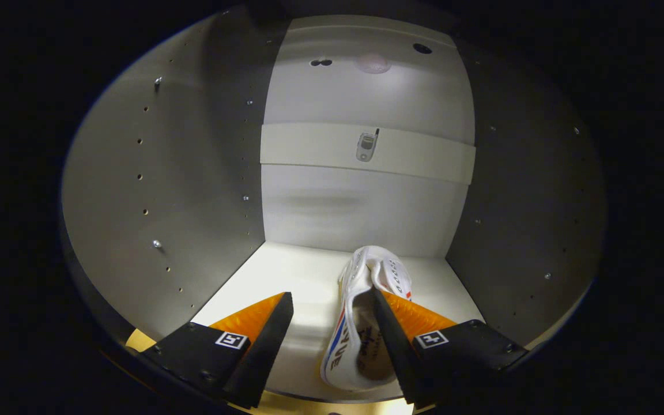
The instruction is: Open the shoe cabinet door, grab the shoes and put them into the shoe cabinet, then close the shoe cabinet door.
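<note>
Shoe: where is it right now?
The shoe lies on the cabinet's bottom shelf, against the open gripper's right finger, toe toward the back wall.

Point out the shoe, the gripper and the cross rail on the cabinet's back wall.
shoe (pixel 361 323): gripper view, on its side wall beside the opening.
gripper (pixel 332 300): gripper view, midway between its open fingertips.
cross rail (pixel 424 158): gripper view, on its bare face right of the small fitting.

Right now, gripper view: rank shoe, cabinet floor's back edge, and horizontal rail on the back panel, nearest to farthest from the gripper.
1. Shoe: against one finger of the open gripper.
2. Floor's back edge: beyond the shoe's toe.
3. Rail: higher on the back panel.
</note>
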